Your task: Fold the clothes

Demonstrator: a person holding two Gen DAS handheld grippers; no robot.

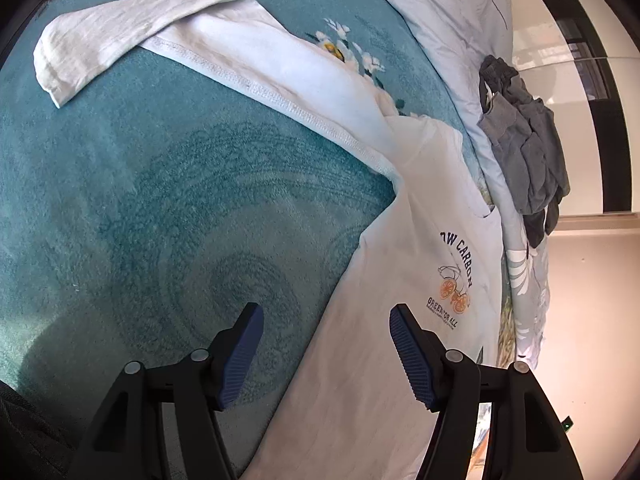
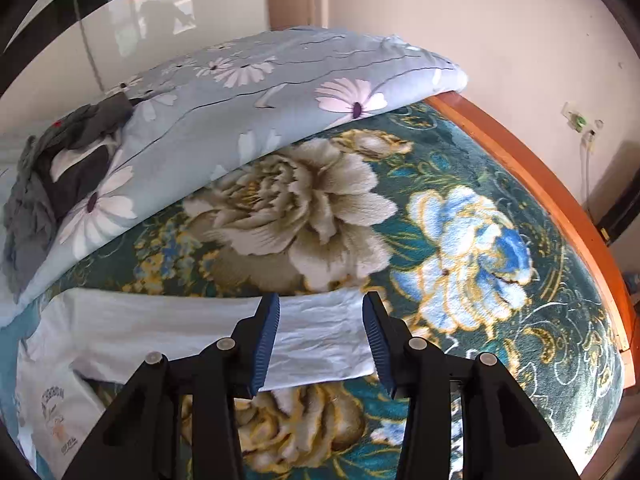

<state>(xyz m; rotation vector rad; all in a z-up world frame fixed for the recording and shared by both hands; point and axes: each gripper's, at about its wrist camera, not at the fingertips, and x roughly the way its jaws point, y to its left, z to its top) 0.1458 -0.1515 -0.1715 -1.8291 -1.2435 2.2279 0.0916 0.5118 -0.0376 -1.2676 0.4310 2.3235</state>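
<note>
A white T-shirt [image 1: 400, 280] with an orange bicycle print lies on the teal blanket [image 1: 140, 208] of a bed. One sleeve [image 1: 120, 36] is folded over at the upper left. My left gripper [image 1: 326, 322] hovers open over the shirt's left edge, nothing between its blue pads. In the right wrist view the same shirt [image 2: 132, 332] stretches a sleeve [image 2: 320, 336] flat across the flowered blanket [image 2: 460, 248]. My right gripper [image 2: 322, 314] stands open above that sleeve, with the cloth lying below and apart from the fingers.
A folded pale blue flowered quilt [image 2: 260, 92] lies along the back of the bed. A heap of dark grey clothes [image 1: 524, 148] sits on it, the same heap [image 2: 60, 168] at the left in the right wrist view. The wooden bed frame [image 2: 560, 208] runs along the wall.
</note>
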